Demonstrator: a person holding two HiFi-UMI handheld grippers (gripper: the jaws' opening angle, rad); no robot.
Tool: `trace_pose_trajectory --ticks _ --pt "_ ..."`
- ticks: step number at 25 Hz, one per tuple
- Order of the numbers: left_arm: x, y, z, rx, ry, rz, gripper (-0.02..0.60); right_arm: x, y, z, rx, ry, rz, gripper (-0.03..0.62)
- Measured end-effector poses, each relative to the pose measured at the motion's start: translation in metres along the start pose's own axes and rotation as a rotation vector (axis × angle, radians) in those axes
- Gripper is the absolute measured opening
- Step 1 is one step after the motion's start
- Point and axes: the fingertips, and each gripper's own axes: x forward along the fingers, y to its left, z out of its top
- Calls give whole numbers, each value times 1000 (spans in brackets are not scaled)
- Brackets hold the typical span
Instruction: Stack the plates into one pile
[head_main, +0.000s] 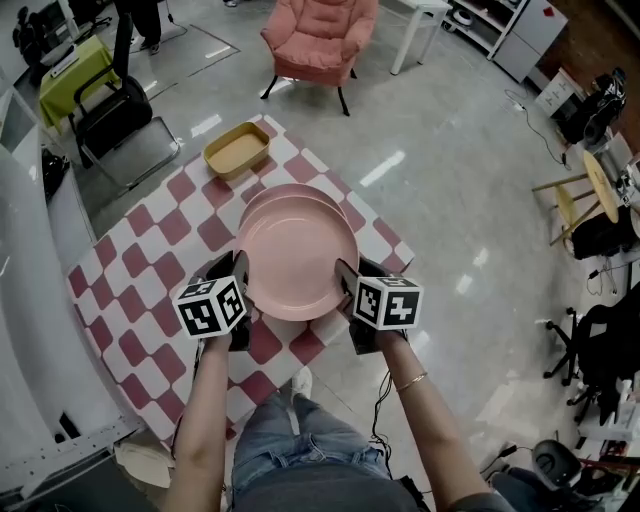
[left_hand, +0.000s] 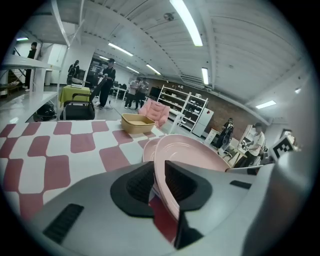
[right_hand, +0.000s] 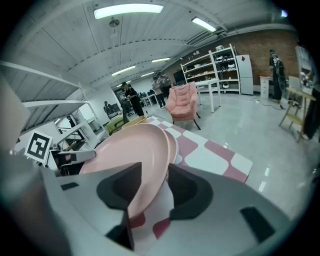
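Left claw (left_hand: 159, 184): clamped on the near-left rim of the top plate (left_hand: 195, 152); the rim runs between the two dark pads.
Right claw (right_hand: 161, 186): closed on the same plate's near-right rim, opposite the left claw.
Why two claws: a grip on opposite edges likely keeps the wide, shallow plate level and stops it swinging. One pinch at the rim would let it tip.
Top plate: at the centre of the head view, pink, round and empty. It overlaps the bottom plate (head_main: 283, 192) but sits a little lower in the frame, so the two are not yet lined up.
Bottom plate: pink, lying on the table (head_main: 150, 250), with only its far rim showing above the held one. Whether the two plates touch cannot be told.
Step, as judged: the plate has to shift toward the top of the frame until the rims match, then go down flat.
Risk, as judged: letting go while offset would leave a lopsided pile.
Tray (head_main: 237, 150): tan and empty, at the table's far corner, upper left of centre, well apart from the plates.
Table: covered in a red-and-white check cloth.
Writing: no readable words or brands. Only the black-and-white square markers on the cubes (head_main: 210, 305) of the two claws.
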Motion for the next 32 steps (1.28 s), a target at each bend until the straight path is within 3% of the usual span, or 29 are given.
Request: trace_pose_trajectory --ticks 32 --pt "51 21 11 -14 39 -4 80 51 -18 14 -64 30 -90 166"
